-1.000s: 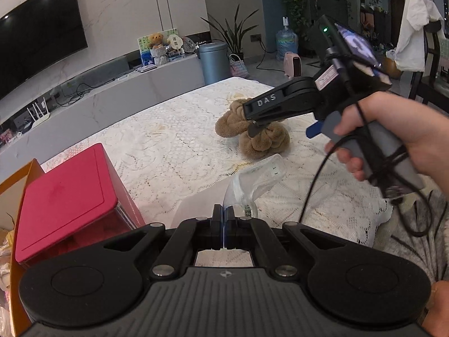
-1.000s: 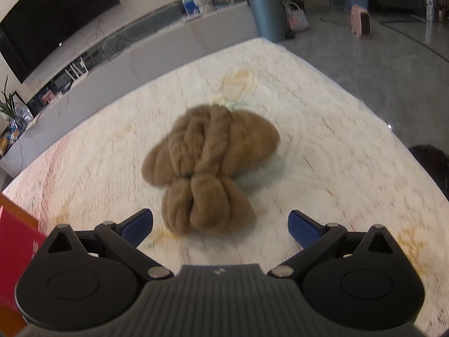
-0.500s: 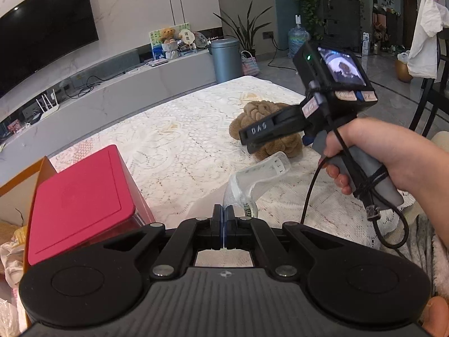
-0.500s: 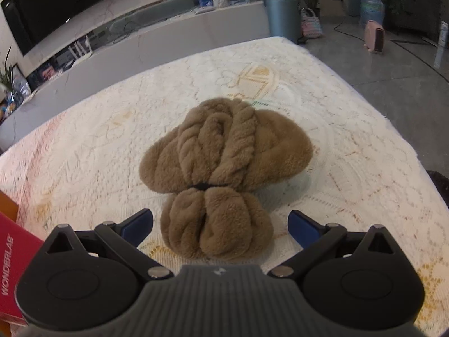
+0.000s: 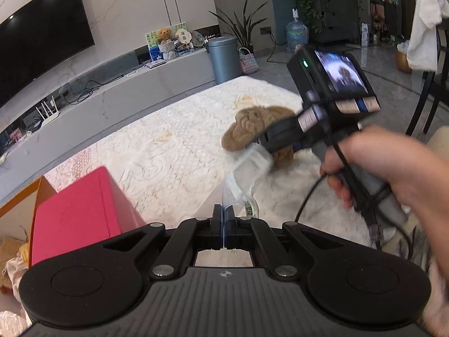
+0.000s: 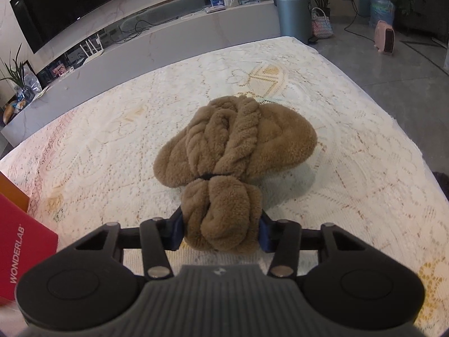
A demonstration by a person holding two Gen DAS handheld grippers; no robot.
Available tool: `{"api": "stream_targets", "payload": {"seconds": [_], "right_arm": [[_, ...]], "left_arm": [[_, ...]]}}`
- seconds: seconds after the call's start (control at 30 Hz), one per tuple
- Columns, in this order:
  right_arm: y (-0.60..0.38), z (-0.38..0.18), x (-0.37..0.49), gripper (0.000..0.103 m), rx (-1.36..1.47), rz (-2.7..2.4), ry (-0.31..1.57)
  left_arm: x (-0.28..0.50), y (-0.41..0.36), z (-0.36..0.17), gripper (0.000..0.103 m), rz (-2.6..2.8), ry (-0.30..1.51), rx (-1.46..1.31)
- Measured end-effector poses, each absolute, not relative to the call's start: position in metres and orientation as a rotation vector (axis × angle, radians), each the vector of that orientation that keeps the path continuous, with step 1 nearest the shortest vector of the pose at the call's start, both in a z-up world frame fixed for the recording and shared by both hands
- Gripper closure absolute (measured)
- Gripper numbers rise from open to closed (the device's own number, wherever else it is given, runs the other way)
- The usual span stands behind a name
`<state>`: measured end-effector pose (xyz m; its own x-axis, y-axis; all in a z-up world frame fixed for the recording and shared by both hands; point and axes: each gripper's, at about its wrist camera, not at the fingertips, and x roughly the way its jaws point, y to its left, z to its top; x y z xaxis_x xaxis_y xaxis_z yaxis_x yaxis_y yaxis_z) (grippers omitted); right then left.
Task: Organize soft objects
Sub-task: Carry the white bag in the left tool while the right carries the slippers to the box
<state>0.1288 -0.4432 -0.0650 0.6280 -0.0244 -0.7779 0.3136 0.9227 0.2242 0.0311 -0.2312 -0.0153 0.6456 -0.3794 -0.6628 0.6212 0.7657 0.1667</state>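
Both tongs are busy: the right gripper (image 6: 221, 231) squeezes the near lobe of the brown plush bundle (image 6: 235, 151) on the lace tablecloth (image 6: 112, 129), while the left gripper (image 5: 223, 226) pinches a clear plastic bag (image 5: 247, 171). To my eye the bundle is grasped but not bagged; nothing looks put away yet.

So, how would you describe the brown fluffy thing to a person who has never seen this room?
Look at the large table with the white lace cloth; the brown plush bundle lies near its middle. It is a fuzzy, twisted roll pinched by a dark band, and the right claw grips its smaller end. The red box at the table's left edge is hard and flat-sided.
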Motion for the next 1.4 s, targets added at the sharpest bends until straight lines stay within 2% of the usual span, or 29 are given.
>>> {"api": "stream_targets", "payload": {"seconds": [0.37, 0.63, 0.97, 1.4], "right_arm": [[-0.442, -0.029, 0.098, 0.057, 0.364, -0.221, 0.784], [-0.439, -0.020, 0.093, 0.058, 0.423, -0.178, 0.766], [-0.426, 0.032, 0.102, 0.058, 0.559, -0.006, 0.651], [-0.308, 0.138, 0.134, 0.058, 0.345, 0.176, 0.547]], "left_arm": [[0.069, -0.216, 0.052, 0.103, -0.508, 0.519, 0.231], [0.094, -0.154, 0.091, 0.103, -0.382, 0.438, 0.126], [0.104, -0.068, 0.100, 0.103, -0.254, 0.378, 0.009], [0.124, 0.043, 0.076, 0.103, -0.198, 0.468, -0.234]]}}
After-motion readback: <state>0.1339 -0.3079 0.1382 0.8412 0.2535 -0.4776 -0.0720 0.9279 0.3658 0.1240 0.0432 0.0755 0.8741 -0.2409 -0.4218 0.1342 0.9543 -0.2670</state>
